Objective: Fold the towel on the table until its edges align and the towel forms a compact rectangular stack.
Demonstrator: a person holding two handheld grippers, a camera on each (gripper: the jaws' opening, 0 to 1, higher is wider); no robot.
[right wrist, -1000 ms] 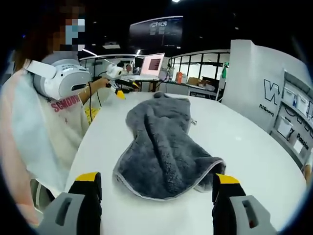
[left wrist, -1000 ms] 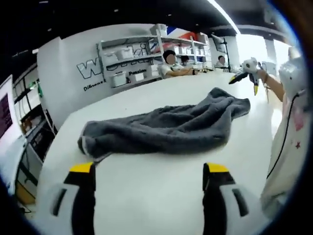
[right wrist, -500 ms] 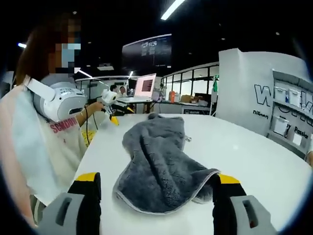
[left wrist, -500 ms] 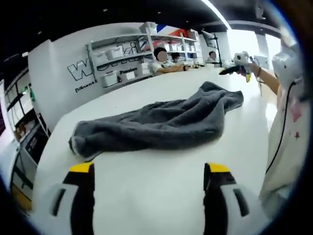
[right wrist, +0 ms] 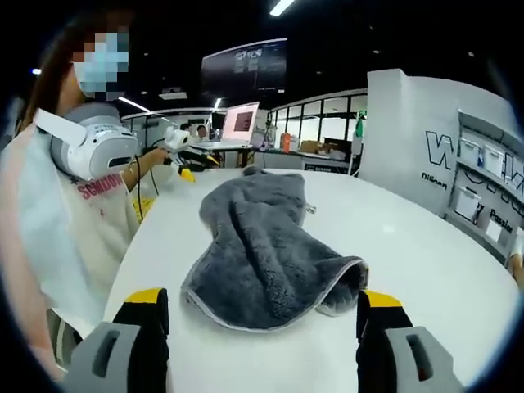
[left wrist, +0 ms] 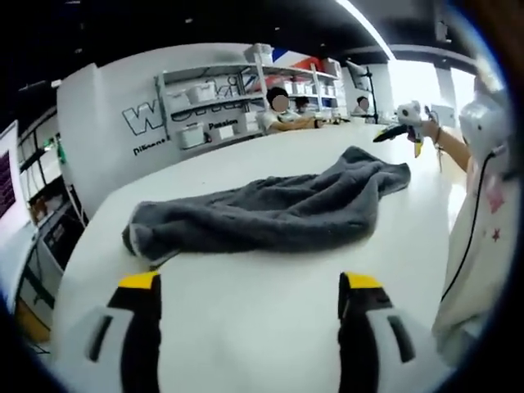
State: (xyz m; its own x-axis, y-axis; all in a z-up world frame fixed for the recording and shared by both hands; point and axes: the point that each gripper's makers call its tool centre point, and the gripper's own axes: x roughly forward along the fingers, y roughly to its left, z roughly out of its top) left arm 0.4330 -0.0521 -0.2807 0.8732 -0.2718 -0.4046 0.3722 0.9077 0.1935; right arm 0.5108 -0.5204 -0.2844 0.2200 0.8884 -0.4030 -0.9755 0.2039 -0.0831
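Note:
A grey plush towel lies crumpled in a long strip on the white table. In the left gripper view my left gripper stands open a short way in front of the towel's long side, touching nothing. The right gripper shows in that view beyond the towel's far right end, held in a hand. In the right gripper view the towel runs away from me, its near end folded over with a pale hem. My right gripper is open just before that end. The left gripper shows far off beside the towel's other end.
The person in a white shirt stands at the table's edge, left in the right gripper view. Shelves with white bins line the back wall, and people sit at the table's far side. Monitors stand beyond the far end.
Both views have shifted slightly with the hands. In the right gripper view the towel's near end sits a little closer. The towel itself has not moved, and both grippers stay open.

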